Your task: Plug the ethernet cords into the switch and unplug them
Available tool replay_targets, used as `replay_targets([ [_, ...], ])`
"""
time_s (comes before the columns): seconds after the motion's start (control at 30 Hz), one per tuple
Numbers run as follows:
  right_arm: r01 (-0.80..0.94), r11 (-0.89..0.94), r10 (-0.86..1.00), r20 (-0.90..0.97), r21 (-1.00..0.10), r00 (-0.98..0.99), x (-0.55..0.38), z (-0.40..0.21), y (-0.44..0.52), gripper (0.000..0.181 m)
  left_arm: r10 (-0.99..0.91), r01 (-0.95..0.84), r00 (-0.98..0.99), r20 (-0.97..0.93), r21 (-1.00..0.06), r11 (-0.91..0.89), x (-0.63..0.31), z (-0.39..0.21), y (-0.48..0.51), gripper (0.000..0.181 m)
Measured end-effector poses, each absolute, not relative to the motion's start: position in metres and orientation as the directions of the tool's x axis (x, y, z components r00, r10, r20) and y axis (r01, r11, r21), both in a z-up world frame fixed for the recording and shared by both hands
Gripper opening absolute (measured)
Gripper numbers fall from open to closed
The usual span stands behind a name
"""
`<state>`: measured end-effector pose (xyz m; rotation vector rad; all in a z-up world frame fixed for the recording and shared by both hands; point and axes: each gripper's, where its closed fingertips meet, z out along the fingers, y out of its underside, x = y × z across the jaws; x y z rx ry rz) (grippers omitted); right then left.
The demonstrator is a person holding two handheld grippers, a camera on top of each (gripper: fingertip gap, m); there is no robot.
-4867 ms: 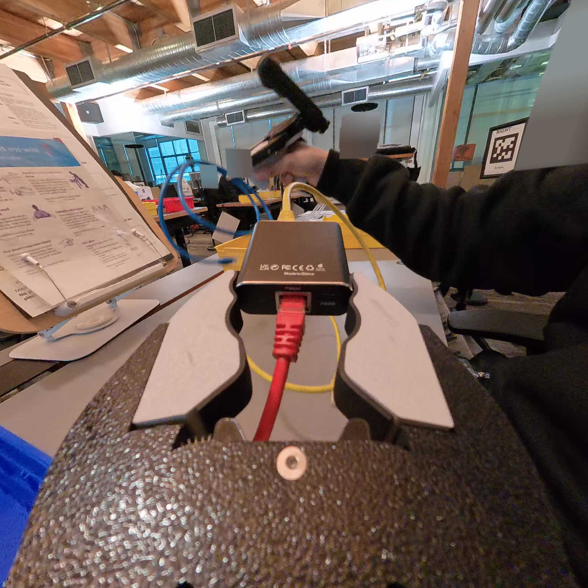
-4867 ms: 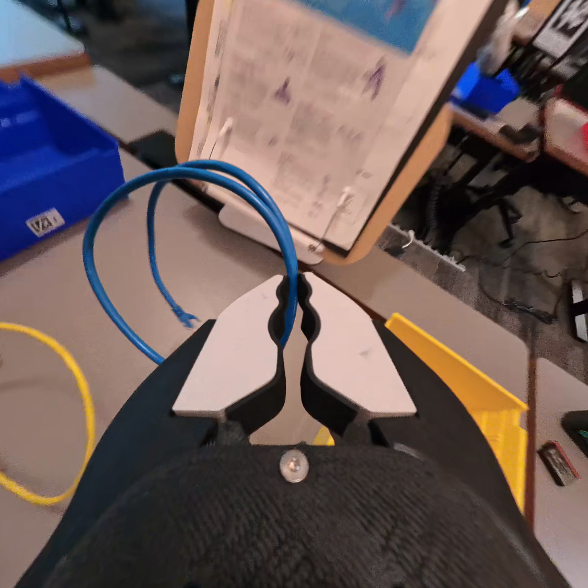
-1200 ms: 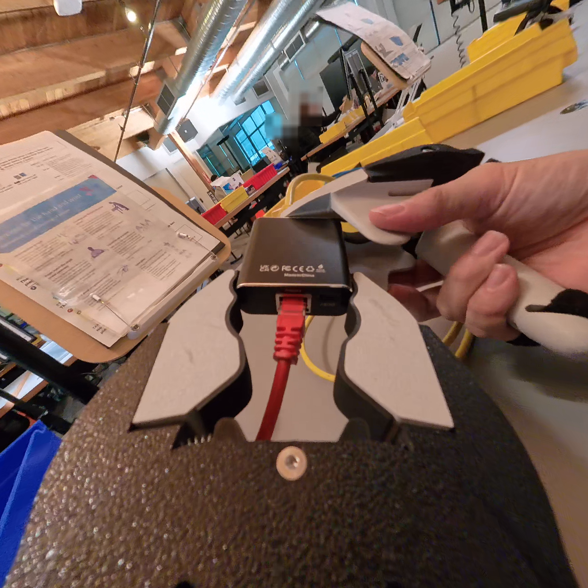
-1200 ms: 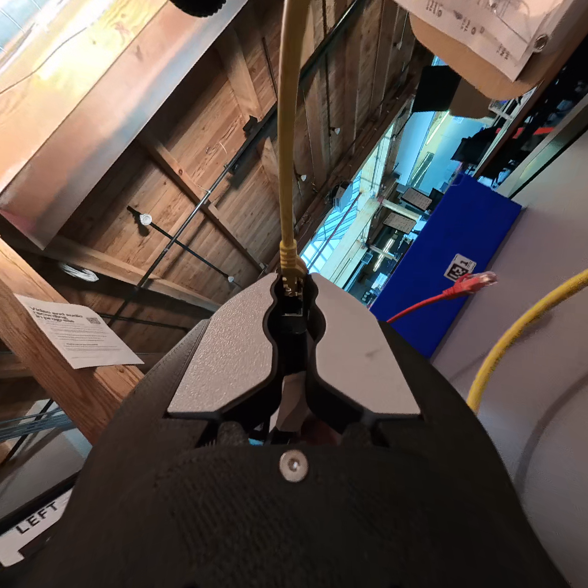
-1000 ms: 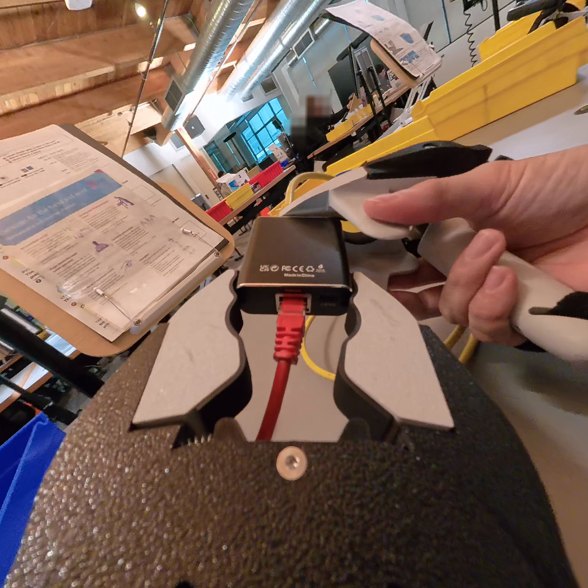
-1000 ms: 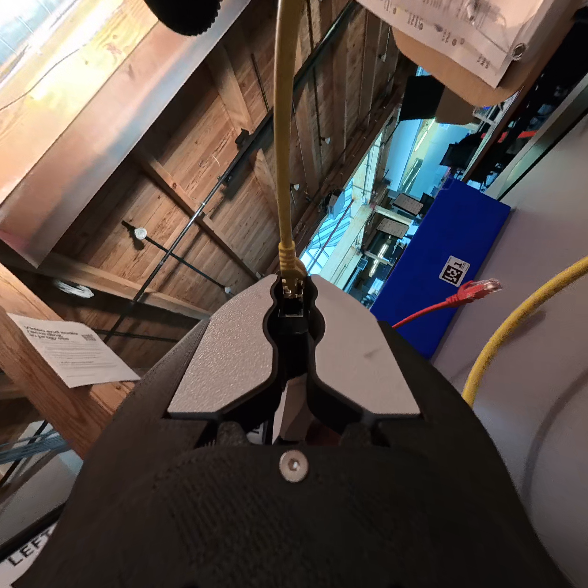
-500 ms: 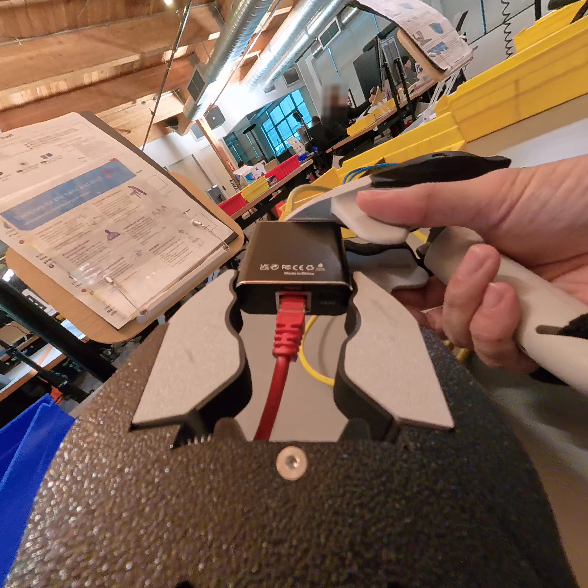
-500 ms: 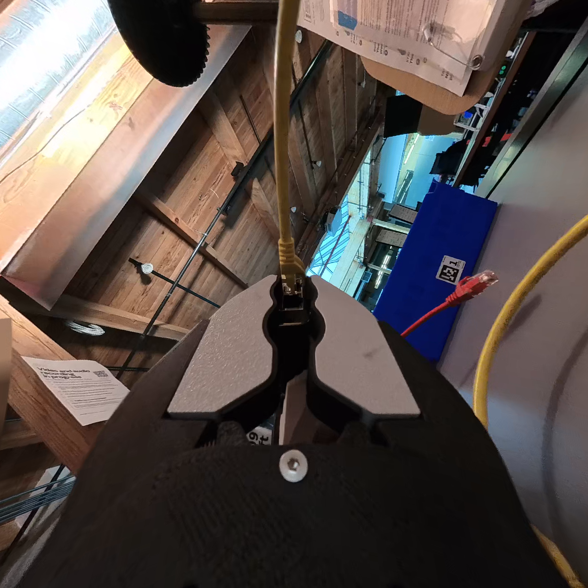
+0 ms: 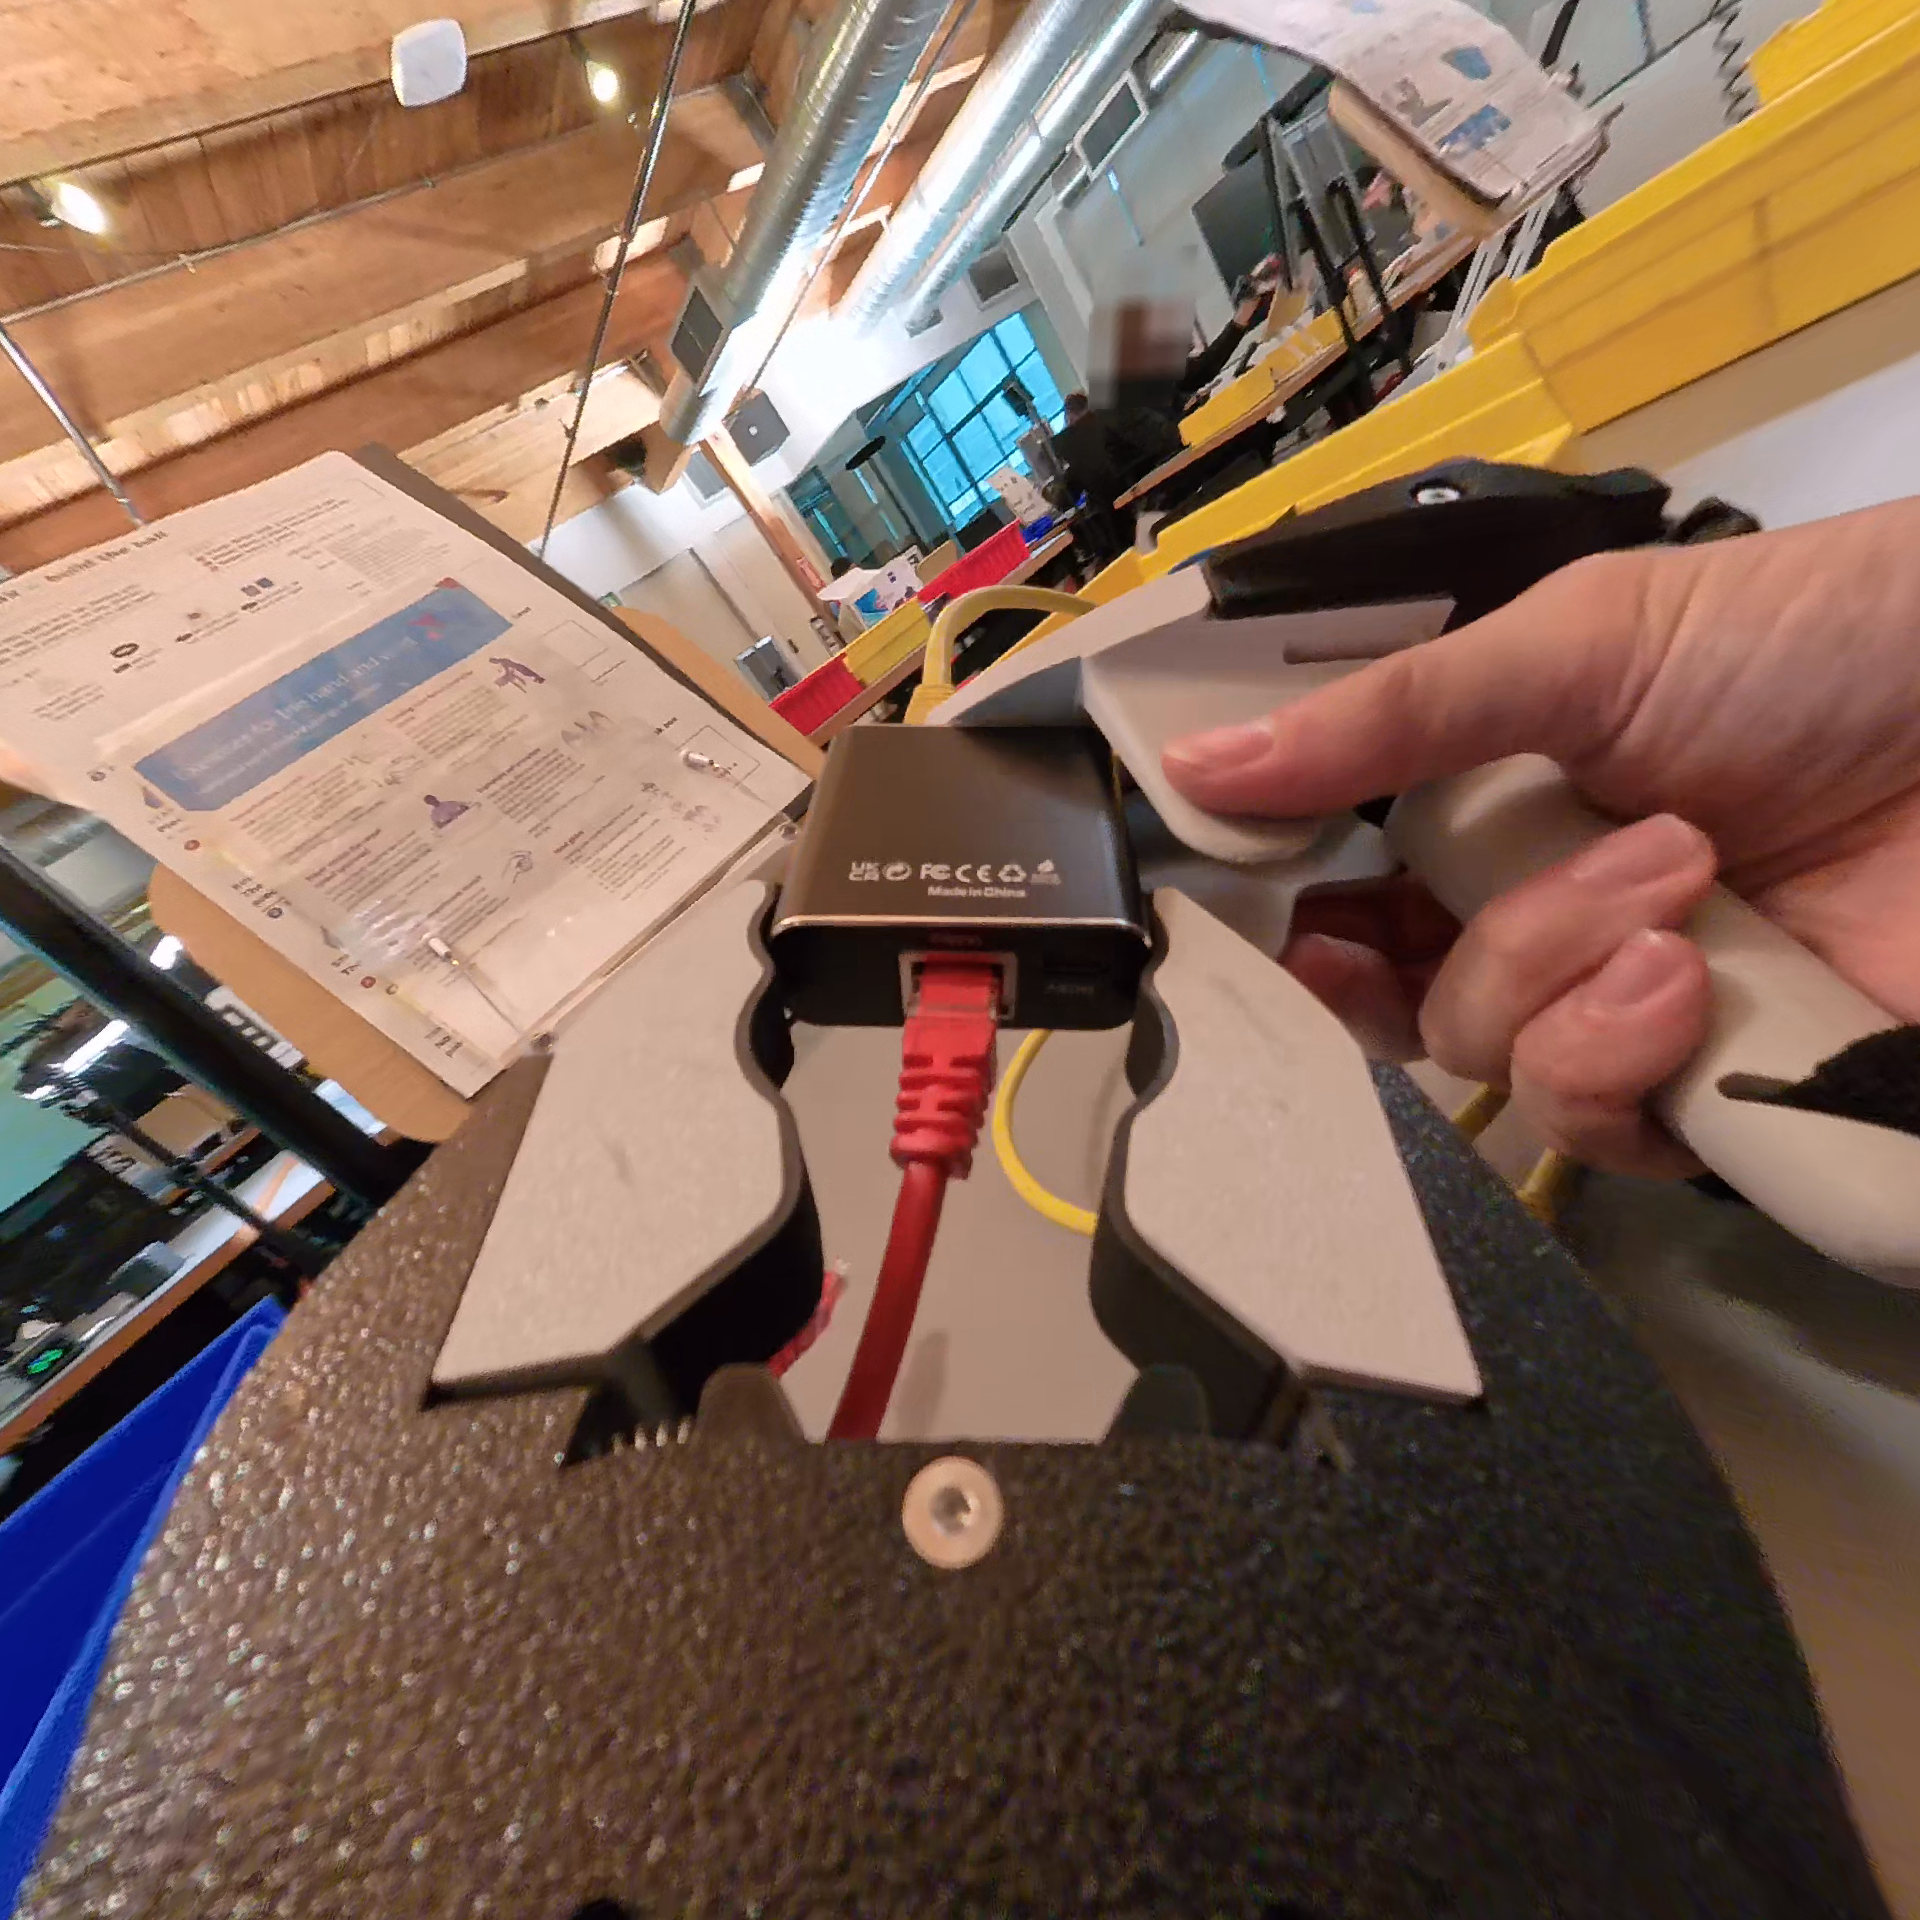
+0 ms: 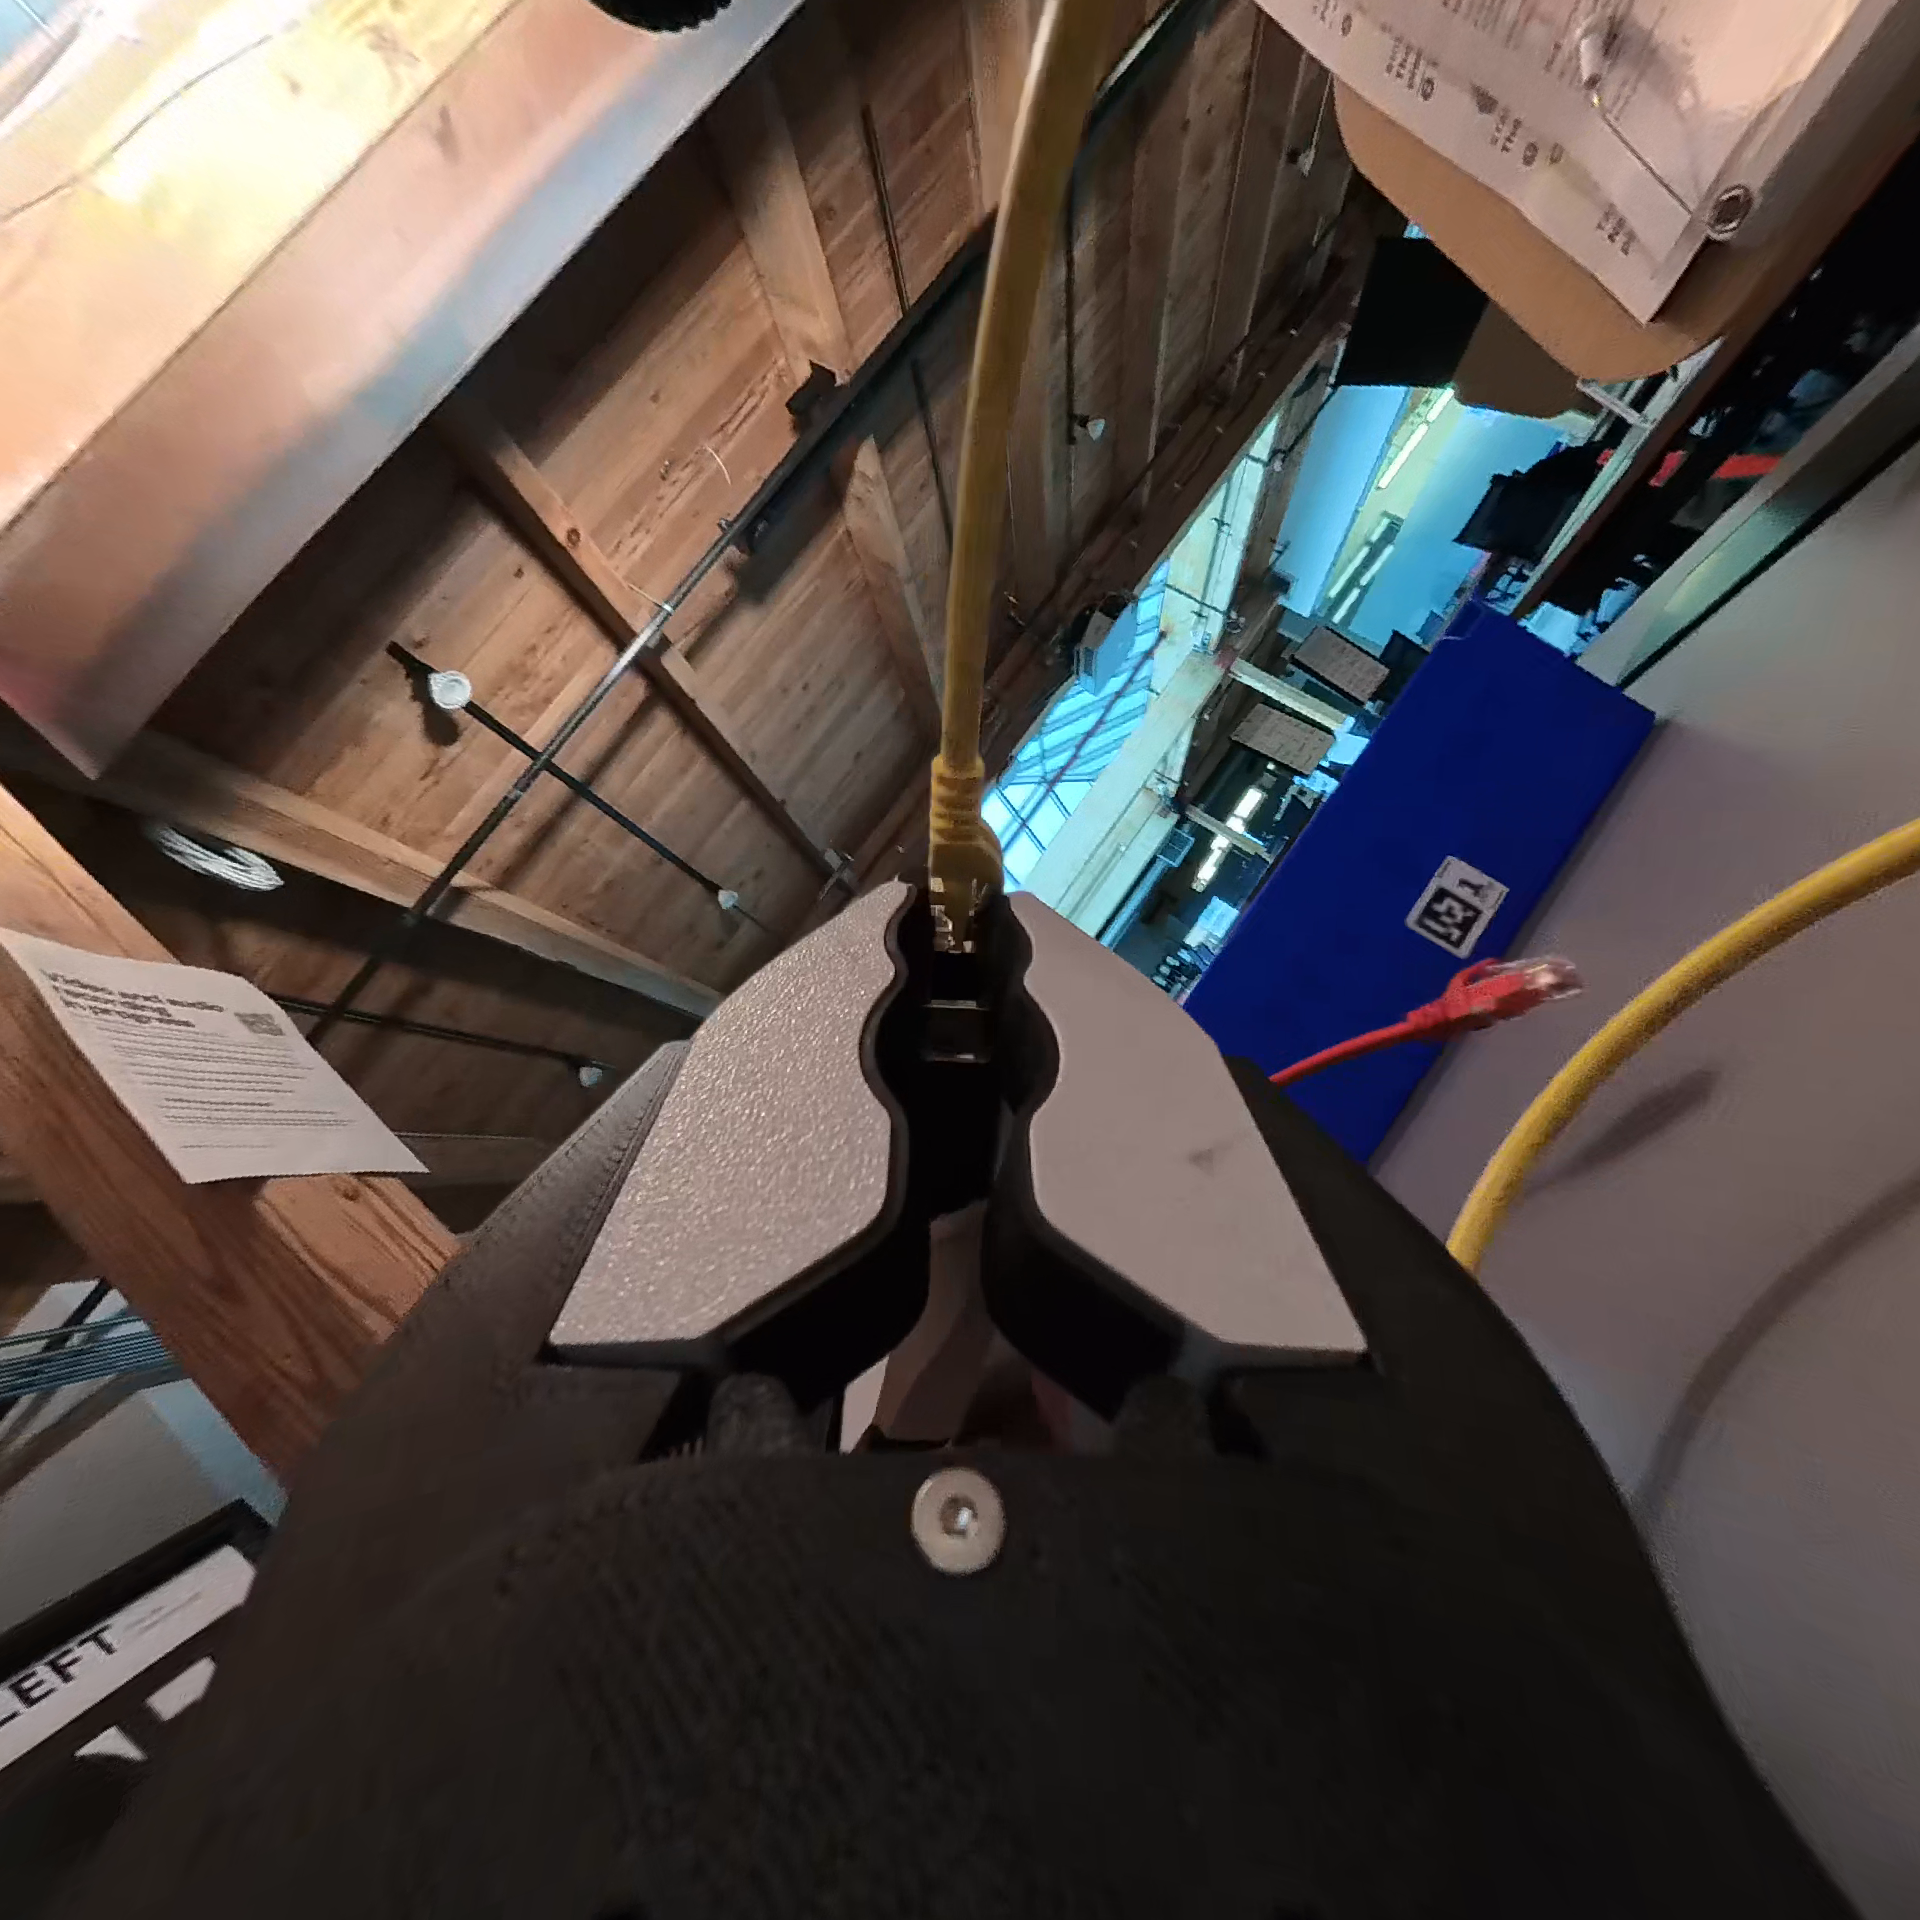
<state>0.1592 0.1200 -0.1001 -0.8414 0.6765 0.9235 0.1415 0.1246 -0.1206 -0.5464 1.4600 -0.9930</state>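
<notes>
The left hand-held gripper [image 9: 956, 997] pinches the small black metal box-shaped switch [image 9: 961, 831] by its two sides, lifted off the grey worktop [image 9: 1787, 1382]. A red ethernet cord [image 9: 920, 1174] sits plugged into the near port and trails back toward 6 o'clock between the fingers. At the switch's far end, around 12 o'clock, the right hand-held gripper [image 9: 1049, 681], held by a bare hand [image 9: 1662, 821], comes in from 2 o'clock. In its own view its fingers are pressed together on the plug of a yellow ethernet cord [image 10: 961, 831], whose cable rises to 12 o'clock; a second loop of yellow cable lies on the worktop at 3 o'clock. The red cord's free plug [image 10: 1496, 987] hangs near a blue plastic bin [image 10: 1434, 821] at 2 o'clock.

The step in hand looks like working the yellow plug at the far port, though the port itself is hidden, so I cannot tell whether it is seated. To do it well, keep the switch clamped steady, hold the plug square to the port, and move straight along the port's axis. Twisting sideways could jam the clip or lever the switch out of the left grip.
</notes>
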Motion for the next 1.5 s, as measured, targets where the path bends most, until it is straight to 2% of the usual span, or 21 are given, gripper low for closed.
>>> replay_targets([
  [0.1,-0.878,0.332,0.382,-0.801,-0.346,0.461,0.162,-0.103,0.122,0.011,-0.807,0.212,-0.128,-0.577,-0.81,0.546,0.142,-0.122,0.126,0.063],
  [0.17,-0.853,0.39,0.363,-0.793,-0.348,0.49,0.178,-0.099,0.112,0.011,-0.814,0.247,-0.134,-0.565,-0.815,0.525,0.139,-0.118,0.123,0.062],
  [0.3,-0.73,0.378,0.248,-0.697,-0.569,0.673,0.186,-0.085,0.101,0.01,-0.821,0.269,-0.122,-0.557,-0.815,0.513,0.136,-0.111,0.124,0.062],
  [0.43,-0.529,0.213,0.129,-0.513,-0.822,0.849,0.181,-0.06,0.091,0.01,-0.859,0.272,-0.125,-0.497,-0.85,0.452,0.134,-0.104,0.137,0.062],
  [0.6,-0.239,-0.037,-0.028,-0.238,-0.97,0.971,0.215,-0.025,0.053,0.01,-0.879,0.241,-0.134,-0.458,-0.875,0.419,0.133,-0.105,0.151,0.062],
  [0.7,-0.132,-0.18,-0.107,-0.114,-0.975,0.988,0.252,-0.008,0.021,0.009,-0.887,0.235,-0.148,-0.437,-0.887,0.397,0.134,-0.107,0.153,0.062],
  [0.8,-0.097,-0.316,-0.137,-0.056,-0.944,0.989,0.287,0.003,-0.01,0.009,-0.887,0.228,-0.161,-0.432,-0.891,0.393,0.134,-0.109,0.153,0.062],
  [0.97,-0.012,-0.596,-0.259,0.178,-0.803,0.949,0.354,0.011,-0.061,0.009,-0.885,0.222,-0.179,-0.43,-0.894,0.389,0.136,-0.111,0.151,0.062],
  [1.13,0.027,-0.579,-0.296,0.241,-0.815,0.924,0.365,0.065,-0.078,0.009,-0.889,0.214,-0.188,-0.417,-0.901,0.377,0.138,-0.113,0.152,0.062],
  [1.37,0.047,-0.423,-0.151,0.122,-0.905,0.981,0.293,0.107,-0.058,0.008,-0.897,0.204,-0.203,-0.393,-0.913,0.354,0.139,-0.116,0.154,0.062],
  [1.5,0.079,-0.455,-0.24,0.207,-0.887,0.948,0.31,0.119,-0.068,0.008,-0.899,0.209,-0.21,-0.384,-0.916,0.343,0.138,-0.115,0.152,0.062],
])
